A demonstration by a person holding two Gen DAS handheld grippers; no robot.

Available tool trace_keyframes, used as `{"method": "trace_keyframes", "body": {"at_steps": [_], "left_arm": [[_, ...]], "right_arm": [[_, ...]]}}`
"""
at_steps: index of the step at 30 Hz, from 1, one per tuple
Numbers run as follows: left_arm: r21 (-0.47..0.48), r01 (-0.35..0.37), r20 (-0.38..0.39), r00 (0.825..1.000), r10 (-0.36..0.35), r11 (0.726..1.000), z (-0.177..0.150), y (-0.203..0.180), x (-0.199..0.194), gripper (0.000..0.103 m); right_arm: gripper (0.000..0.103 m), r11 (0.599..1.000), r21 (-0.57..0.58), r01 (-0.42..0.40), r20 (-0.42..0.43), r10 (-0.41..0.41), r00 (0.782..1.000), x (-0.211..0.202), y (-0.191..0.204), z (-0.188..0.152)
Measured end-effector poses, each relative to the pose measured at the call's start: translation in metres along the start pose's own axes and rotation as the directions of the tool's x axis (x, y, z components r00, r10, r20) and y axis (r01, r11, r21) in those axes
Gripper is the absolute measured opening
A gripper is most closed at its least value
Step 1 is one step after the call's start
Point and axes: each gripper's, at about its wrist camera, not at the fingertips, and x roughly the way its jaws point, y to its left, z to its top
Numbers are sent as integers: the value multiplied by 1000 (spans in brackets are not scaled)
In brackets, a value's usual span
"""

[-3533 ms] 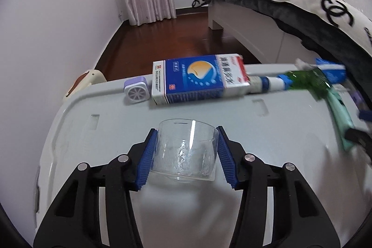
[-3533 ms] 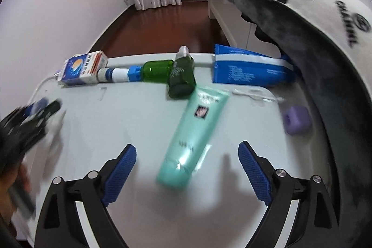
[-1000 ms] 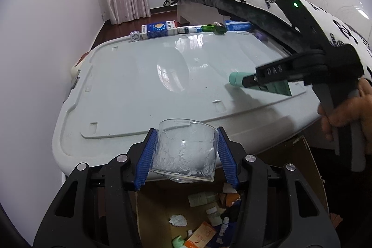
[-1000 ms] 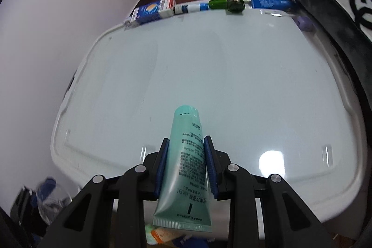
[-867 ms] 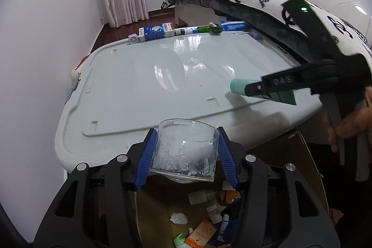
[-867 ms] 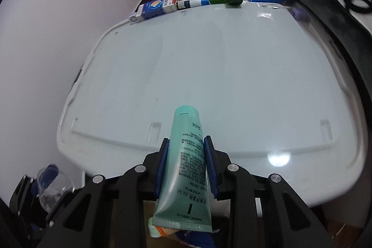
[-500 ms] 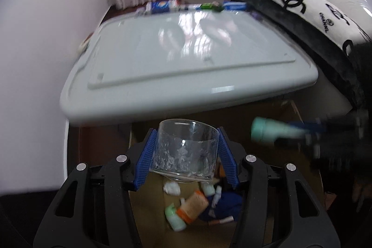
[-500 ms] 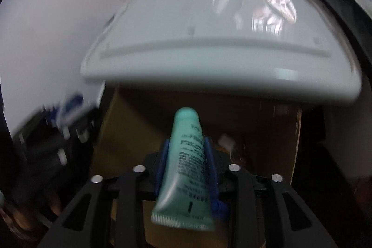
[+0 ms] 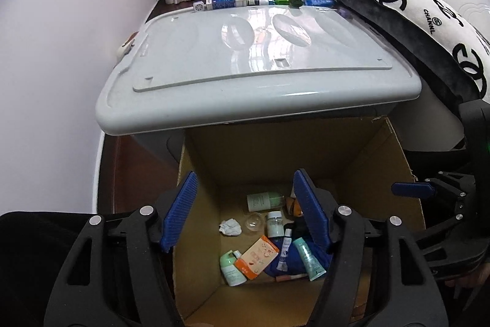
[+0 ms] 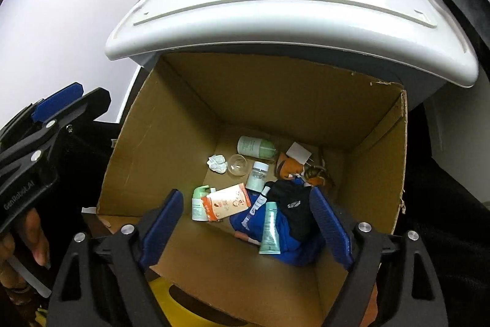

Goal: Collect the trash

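Trash: we see the teal tube [image 10: 269, 227] and the clear cup [image 10: 237, 164] lying on the floor of the cardboard box [image 10: 379, 143]; half a second ago each was clamped in a tool, so both drops are done.
Left hand-held gripper [image 9: 245, 212]: jaws wide and empty, poised above the box mouth, tilted down into it.
Right hand-held gripper [image 10: 245, 224]: also spread wide and empty, hanging over the box's near edge, aimed at its floor.
Hand pose: the person's left hand [image 10: 18, 241] grips its tool's handle, just left of the box.
Box contents: crumpled tissue [image 10: 216, 163], green bottle [image 10: 255, 146], orange packet [image 10: 226, 202], blue cloth and other scraps around the tube.
Counter [image 9: 245, 75]: the grey lid overhangs the box's far wall.
Left to collect: at the counter's edge farthest from the box stand a blue carton [image 9: 225, 0], a green bottle [image 9: 286, 1] and a blue pack [image 9: 318, 1]; we judge the task part done.
Next: both tools likely go there.
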Motion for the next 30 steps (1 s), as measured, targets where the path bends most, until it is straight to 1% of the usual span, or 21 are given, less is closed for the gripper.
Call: {"method": "trace_keyframes", "body": {"at_steps": [3,10,12,13,14,15,18,21,25,28,30], "left_arm": [[-3,-6,6,1000,6,1000,1,1,-1,64],[-12,-19,14,1000,19,1000,6,2,-1,64],[-7,-42,20,999,42,999,9,0,-2,65],[3,-66,35,997,66,998,11,0,-3,67],[11,-90,49,995,90,996,13,-1,-5,75],[25,-137,75,988,135,990,16,-3,-8,82],[41,-209,157,967,201,977,25,-5,-19,88],[38,-209,200,960,198,977,33,-5,-26,91],[24,-215,234,951,204,976,43,-3,-32,92],[15,-193,247,952,183,981,50,0,-34,92],[21,-194,252,950,183,981,53,0,-34,93]], "right_arm": [[84,1000,-6,6,-4,-6,1000,2,-1,1],[86,1000,8,-12,-7,12,1000,3,-5,2],[87,1000,6,-13,-9,13,1000,4,-5,2],[87,1000,5,-12,-8,12,1000,5,-5,2],[87,1000,4,-12,-9,12,1000,4,-5,2],[87,1000,2,-12,-11,12,1000,5,-5,2],[87,1000,-6,-5,-6,5,1000,6,-5,2],[87,1000,-12,-5,-8,5,1000,7,-5,2],[87,1000,-23,-2,-3,2,1000,8,-3,2],[87,999,-34,3,4,-2,1000,7,-2,1],[87,999,-37,4,12,-4,1000,6,-2,2]]}}
